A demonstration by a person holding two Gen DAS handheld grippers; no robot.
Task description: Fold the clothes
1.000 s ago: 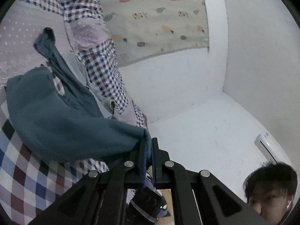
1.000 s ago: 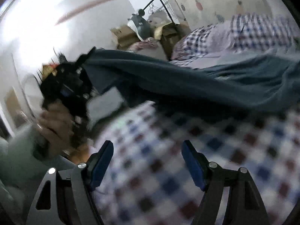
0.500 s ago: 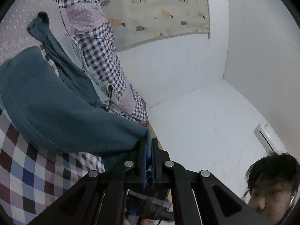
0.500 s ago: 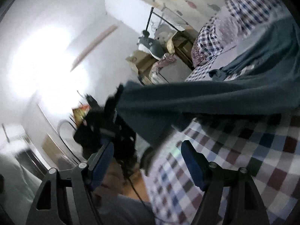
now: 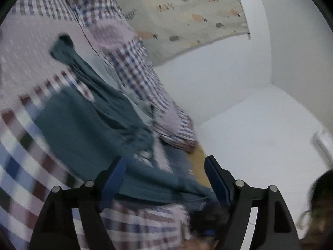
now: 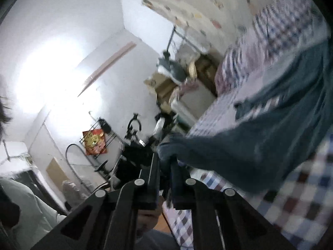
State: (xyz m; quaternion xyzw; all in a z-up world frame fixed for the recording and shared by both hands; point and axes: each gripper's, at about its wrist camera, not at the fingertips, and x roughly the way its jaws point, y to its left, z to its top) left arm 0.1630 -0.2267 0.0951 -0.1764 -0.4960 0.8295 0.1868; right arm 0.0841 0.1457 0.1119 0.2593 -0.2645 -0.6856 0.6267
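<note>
A teal garment (image 5: 87, 125) lies spread over the checked bedspread (image 5: 18, 166), one long part trailing up toward the pillows. My left gripper (image 5: 165, 179) stands open just above the garment's near edge, its blue pads (image 5: 113, 179) wide apart and holding nothing. In the right wrist view the same teal garment (image 6: 270, 133) stretches from the right down to my right gripper (image 6: 165, 162), which is shut on its corner. Both views are blurred by motion.
Checked and dotted pillows (image 5: 116, 48) lie along the bed's far side under a pineapple-print wall cloth (image 5: 187, 10). Beyond the bed's foot stand cardboard boxes (image 6: 164, 83) and dark gear (image 6: 133, 145). A person's head (image 5: 318, 208) shows at the lower right.
My left gripper has opened and let go of the teal garment's corner. My right gripper, open before, has closed on that corner. The cloth has dropped lower onto the bedspread.
</note>
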